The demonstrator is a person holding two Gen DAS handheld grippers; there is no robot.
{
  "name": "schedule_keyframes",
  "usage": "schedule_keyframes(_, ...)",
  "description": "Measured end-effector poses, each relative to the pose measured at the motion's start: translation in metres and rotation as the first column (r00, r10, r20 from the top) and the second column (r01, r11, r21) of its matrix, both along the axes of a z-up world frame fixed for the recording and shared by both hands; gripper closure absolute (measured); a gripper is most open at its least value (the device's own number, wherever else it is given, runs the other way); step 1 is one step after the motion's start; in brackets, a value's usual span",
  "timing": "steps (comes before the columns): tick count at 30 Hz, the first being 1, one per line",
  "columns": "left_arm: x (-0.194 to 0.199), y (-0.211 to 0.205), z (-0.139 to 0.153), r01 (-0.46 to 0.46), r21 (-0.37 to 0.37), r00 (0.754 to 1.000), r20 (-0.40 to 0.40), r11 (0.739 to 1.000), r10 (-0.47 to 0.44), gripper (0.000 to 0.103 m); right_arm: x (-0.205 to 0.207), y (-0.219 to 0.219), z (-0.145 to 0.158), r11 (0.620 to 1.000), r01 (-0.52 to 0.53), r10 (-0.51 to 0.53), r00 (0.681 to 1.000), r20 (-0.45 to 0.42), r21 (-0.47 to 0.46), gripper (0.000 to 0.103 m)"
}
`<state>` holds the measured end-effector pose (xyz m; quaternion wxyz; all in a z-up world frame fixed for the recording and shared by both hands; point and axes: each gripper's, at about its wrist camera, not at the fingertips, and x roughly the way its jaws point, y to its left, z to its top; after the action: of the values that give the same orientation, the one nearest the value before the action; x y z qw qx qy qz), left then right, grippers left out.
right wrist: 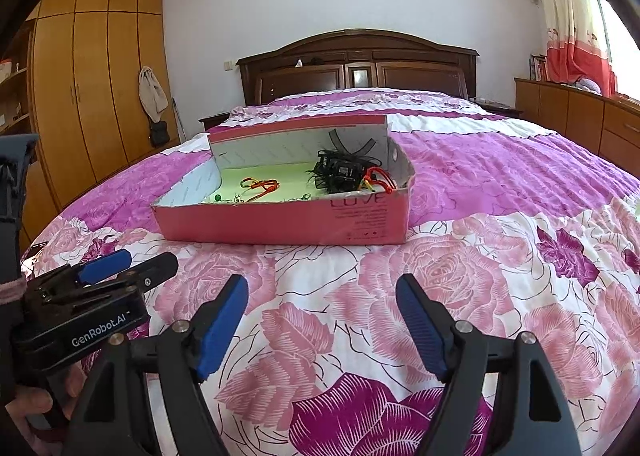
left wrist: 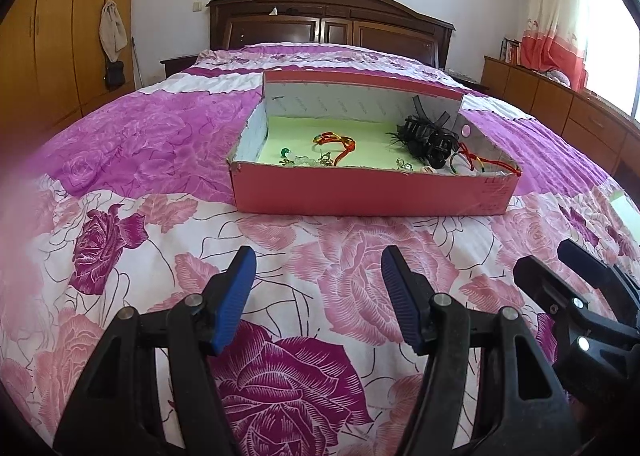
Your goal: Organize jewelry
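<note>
A pink cardboard box (left wrist: 372, 191) sat open on the bed (left wrist: 320, 256), on a quilt printed with pink and purple roses. Its floor was lined pale green. On the left part of that floor lay a red and orange cord bracelet (left wrist: 336, 143), with a green bead (left wrist: 285, 153) and some small clear and metal pieces near the front wall. In the right corner a black hair claw clip (left wrist: 426, 137) with dark ribbon and feathers rested beside another red and green cord bracelet (left wrist: 476, 163).

The left claw (left wrist: 318, 292) hovered over the quilt in front of the box, its blue pads spread apart with nothing between them. The right claw (right wrist: 322, 316) was likewise spread wide and empty, just beside the left one and also short of the box. Neither touched the box or the jewelry. Behind the bed stood a dark wooden headboard (right wrist: 360, 63), with a wooden wardrobe (right wrist: 92, 75) to the left.
</note>
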<state>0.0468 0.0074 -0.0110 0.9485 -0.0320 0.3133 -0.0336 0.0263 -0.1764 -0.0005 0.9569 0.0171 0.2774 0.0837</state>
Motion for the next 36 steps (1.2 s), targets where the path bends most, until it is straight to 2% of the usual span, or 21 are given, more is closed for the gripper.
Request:
schedule_keyframes(7,-0.0019,-0.0039,0.0,0.009,0.019,1.0,0.011,1.0,-0.01,0.045,0.0007,-0.0014,-0.0012,1.0,0.006,-0.006,1.0,-0.006,0.007,0.025)
schedule_keyframes(36,-0.0015,-0.0033,-0.0009,0.008,0.017,1.0,0.009,1.0,-0.008,0.045,0.0012,-0.0012,-0.0031,1.0,0.006,-0.006,1.0,-0.01,0.007,0.025)
